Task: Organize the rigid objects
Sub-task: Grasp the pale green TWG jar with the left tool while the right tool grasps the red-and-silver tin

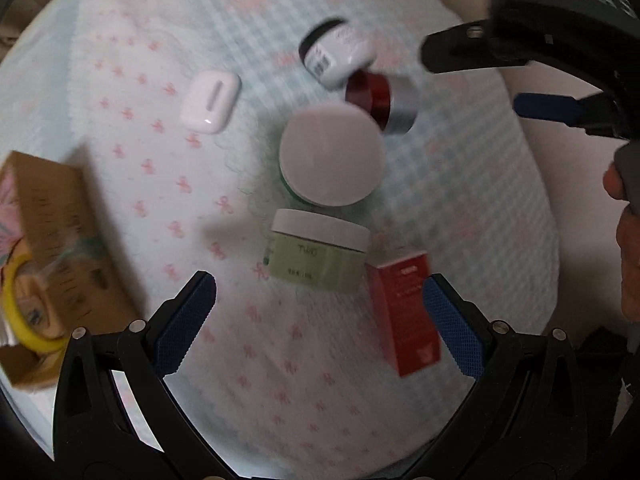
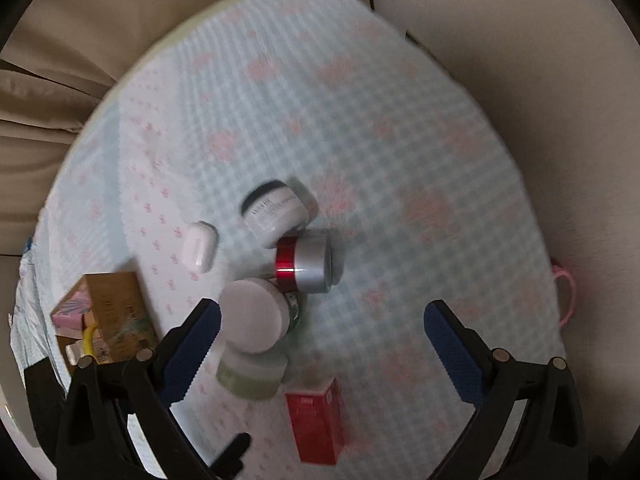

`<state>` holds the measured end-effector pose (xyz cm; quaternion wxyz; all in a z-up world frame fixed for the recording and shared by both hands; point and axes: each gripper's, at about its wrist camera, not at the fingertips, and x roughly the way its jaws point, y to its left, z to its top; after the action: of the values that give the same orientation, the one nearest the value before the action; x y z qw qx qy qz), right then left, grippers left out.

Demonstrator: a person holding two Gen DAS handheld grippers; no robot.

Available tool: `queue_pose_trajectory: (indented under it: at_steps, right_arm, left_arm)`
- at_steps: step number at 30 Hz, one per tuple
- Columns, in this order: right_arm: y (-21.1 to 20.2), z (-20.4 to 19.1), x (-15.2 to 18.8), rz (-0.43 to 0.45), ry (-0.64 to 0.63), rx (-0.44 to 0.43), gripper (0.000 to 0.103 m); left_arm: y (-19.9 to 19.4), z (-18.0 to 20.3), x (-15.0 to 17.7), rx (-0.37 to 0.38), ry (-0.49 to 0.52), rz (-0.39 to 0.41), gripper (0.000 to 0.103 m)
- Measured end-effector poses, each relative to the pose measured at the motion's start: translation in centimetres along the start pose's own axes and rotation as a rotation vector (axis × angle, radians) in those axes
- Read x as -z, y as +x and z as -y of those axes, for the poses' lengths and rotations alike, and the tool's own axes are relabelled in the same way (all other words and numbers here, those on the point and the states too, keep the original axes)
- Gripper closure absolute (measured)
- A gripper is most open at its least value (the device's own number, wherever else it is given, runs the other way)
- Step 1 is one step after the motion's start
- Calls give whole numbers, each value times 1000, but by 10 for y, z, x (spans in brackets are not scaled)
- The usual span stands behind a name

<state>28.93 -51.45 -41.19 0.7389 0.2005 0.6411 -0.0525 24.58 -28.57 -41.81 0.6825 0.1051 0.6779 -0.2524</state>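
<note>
"DAS" on right tool (image 1: 500, 80).

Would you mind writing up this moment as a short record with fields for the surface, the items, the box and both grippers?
surface: round table under a checked cloth
jars: pale green jar, white-lidded jar, red and silver jar lying on its side, white jar with black lid tipped over
other items: red carton, white case
box: cardboard box at the table edge, yellow ring inside
left gripper: open, empty, above the cloth
right gripper: open, empty
</note>
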Motion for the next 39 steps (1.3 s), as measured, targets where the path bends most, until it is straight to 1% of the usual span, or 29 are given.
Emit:
queue_pose_trajectory:
  at_steps: [2,6,10,11,12,14,15,16,17,18,19,22,24,25,27,30,35,39]
  right_arm:
    - [21,-1,-3,-30,0,4,5]
    - [53,-4,-8,-60,6,3,6]
    - [70,-4,-14,-61,35,-10,6]
    - [73,-4,-16,-66,42,-5,7]
    - [77,-3,-17,-77,44,4,13]
    - [83,-2,-19,-92,52,-3,19]
    - [86,-2,-19,-98,53,-3,19]
    - [88,-1,-19,-101,52,4,20]
    - [90,-1,-19,-101,53,10,22]
    - [92,-1,-20,-102,55,12,26]
    - [93,0,-21,-106,60,10,28]
    - [97,-2,-23,-116,51,32,35]
    - [98,-6,-25,-113,36,28,46]
    - [97,-12,-25,-105,24,25,49]
    - [95,-19,-27,-96,6,14,64]
    - [97,-28,-28,-96,-10,44,64]
    - [96,-31,-25,-84,2,24,64]
    - [86,-23,-21,-69,0,3,65]
  left_arm:
    - [13,-4,-1,16,-6,-4,2]
    - [33,-10,-5,21,-4,-21,3]
    - [54,-10,-7,39,11,-66,11]
    - [55,-10,-7,51,8,-64,11]
    - [56,-11,-9,63,2,-63,12]
    - [59,-10,-11,69,-1,-67,14]
    - [60,-10,-13,71,-1,-66,14]
    - [62,-10,-14,71,-2,-69,18]
    - [63,-10,-15,70,-2,-75,26]
    - [67,-11,-15,91,-5,-88,28]
    - [68,-12,-15,101,-11,-92,29]
    - [69,-10,-15,97,-8,-86,30]
    - [69,-10,-16,97,-11,-87,30]
    - [69,-9,-15,98,-12,-87,30]
    - [68,-8,-15,97,-12,-85,30]
    - [65,-9,-16,93,-14,-81,31]
    - [64,-5,-16,82,-24,-71,31]
    - [52,-9,-12,65,-28,-54,31]
